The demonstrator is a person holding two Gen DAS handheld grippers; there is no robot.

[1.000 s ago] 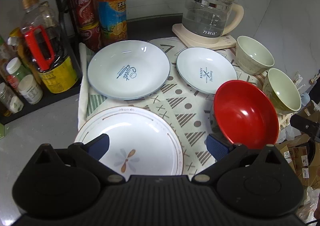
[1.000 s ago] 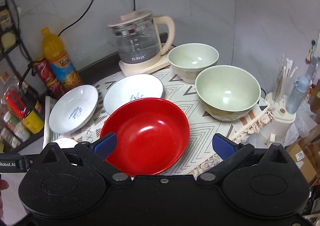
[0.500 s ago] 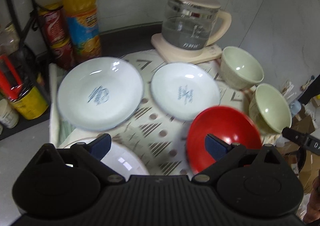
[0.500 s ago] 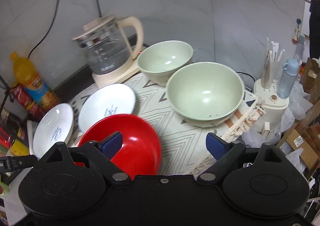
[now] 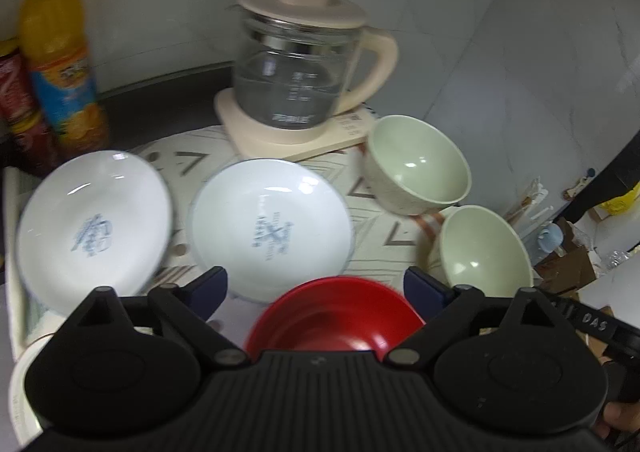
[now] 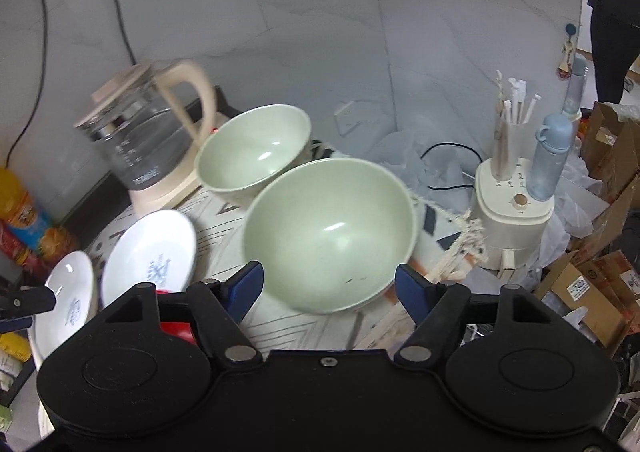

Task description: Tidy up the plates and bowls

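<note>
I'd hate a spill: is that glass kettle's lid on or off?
On. The beige lid sits flat across the top of the glass kettle, which stands upright on its base.

Red bowl [image 5: 335, 314], two pale green bowls [image 6: 328, 236], white blue-printed plates [image 5: 272, 230], geometric-patterned mat [image 5: 384, 228].

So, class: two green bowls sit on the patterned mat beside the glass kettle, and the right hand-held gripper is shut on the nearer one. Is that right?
Not quite. The right wrist view shows the right hand-held gripper open, its jaws wide apart around the nearer green bowl, not shut on it. The farther green bowl, patterned mat and glass kettle are as stated.
</note>
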